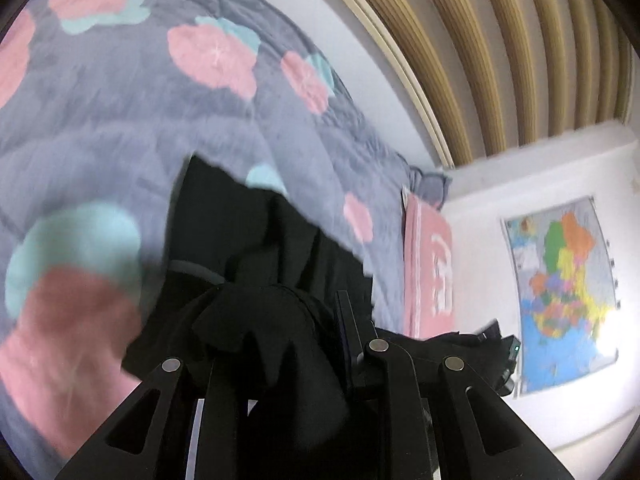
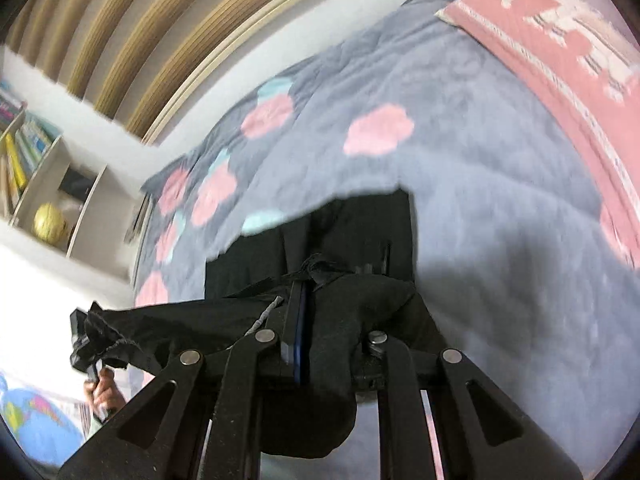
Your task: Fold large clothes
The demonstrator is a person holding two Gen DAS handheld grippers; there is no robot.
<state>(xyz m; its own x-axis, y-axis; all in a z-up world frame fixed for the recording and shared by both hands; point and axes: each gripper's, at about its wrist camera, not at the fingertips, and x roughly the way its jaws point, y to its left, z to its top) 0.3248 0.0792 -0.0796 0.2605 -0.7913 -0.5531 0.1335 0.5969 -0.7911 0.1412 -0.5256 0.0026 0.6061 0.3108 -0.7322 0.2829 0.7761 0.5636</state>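
Presently catalogued, from the fingers outward:

Left gripper (image 1: 280,312): fingers are pressed together on a bunched edge of the black garment (image 1: 248,232); cloth is draped over the linkage.

Right gripper (image 2: 304,296): fingers (image 2: 294,320) are pinched on another part of the same edge, a drawstring hanging just beside them.

Garment: it is held taut between the two grippers, the rest hanging down to the bed, where the far end is laid on the grey flowered quilt (image 1: 160,112).

Surroundings: a pink towel (image 2: 560,60) is spread on the quilt; a map (image 1: 568,292) is fixed to the wall; a bookshelf (image 2: 36,160) is seen at the side.

Handling note: the step is judged to be a carry-over fold. Both grips should be kept level and equally tensioned, and the held edge lowered squarely onto the far end before either is released.
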